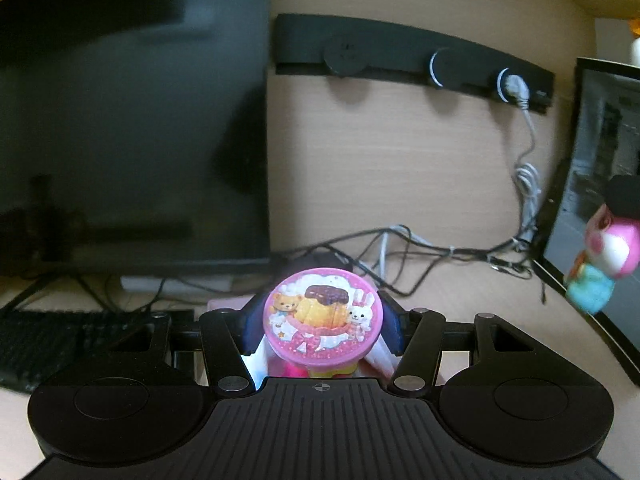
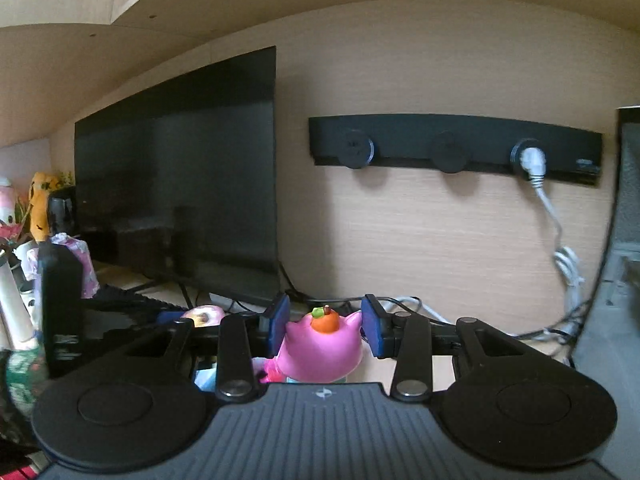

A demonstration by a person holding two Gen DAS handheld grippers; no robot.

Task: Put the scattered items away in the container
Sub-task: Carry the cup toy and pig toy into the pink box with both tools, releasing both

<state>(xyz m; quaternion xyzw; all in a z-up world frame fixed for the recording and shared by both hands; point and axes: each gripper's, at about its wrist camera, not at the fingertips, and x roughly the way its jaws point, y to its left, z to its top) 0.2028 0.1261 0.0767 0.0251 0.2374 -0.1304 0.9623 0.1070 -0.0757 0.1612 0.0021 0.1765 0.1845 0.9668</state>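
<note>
Holding a round pink tub (image 1: pixel 323 312) w/ a cartoon lid, the left gripper (image 1: pixel 322 320) sits raised above the desk (image 1: pixel 460 304), aimed a bit downward toward the back wall. Its blue pads (image 1: pixel 251 326) are clamped on the tub's sides, lid facing up and tilted toward the camera. The tub is off the desk, in front of the dark monitor (image 1: pixel 132 128) and the tangle of cables (image 1: pixel 400 248).

The right gripper (image 2: pixel 325 326) is also lifted, pointing slightly down at the wall w/ the black socket strip (image 2: pixel 456 146). Its fingers (image 2: pixel 279 322) are closed on a pink squishy toy (image 2: pixel 320 350), which has an orange fruit on top; pads press both sides of its head. In the left wrist view the same toy (image 1: pixel 604 252) shows at the far right edge, up in the air, blurred. No container can be made out in either view.
</note>
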